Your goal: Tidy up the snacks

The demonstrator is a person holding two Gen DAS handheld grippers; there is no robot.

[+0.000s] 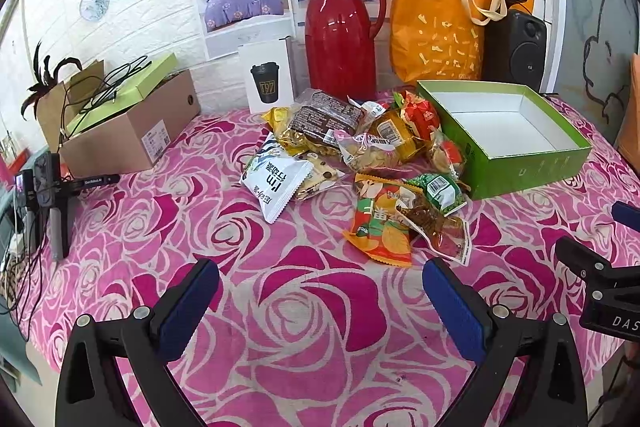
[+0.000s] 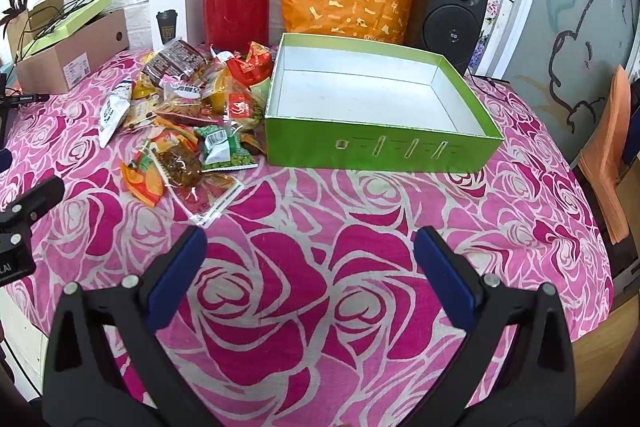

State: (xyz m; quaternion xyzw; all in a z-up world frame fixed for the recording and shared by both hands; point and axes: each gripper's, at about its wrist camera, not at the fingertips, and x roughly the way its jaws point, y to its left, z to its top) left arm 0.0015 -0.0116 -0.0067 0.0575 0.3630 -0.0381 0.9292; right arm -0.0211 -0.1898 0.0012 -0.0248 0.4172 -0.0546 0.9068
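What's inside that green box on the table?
Nothing that shows: the green box has a bare white floor and white inner walls, and the snack packets all lie outside it on the cloth. Its near wall hides a thin strip of floor just behind it.

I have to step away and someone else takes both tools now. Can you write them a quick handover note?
Left tool: open, holding nothing, above the tablecloth.
Right tool: open, holding nothing, facing the green box.
Snack packets lie piled on the cloth, left of the box.
Done: nothing; the box holds no snacks.
Left: presumably move every packet into the box.
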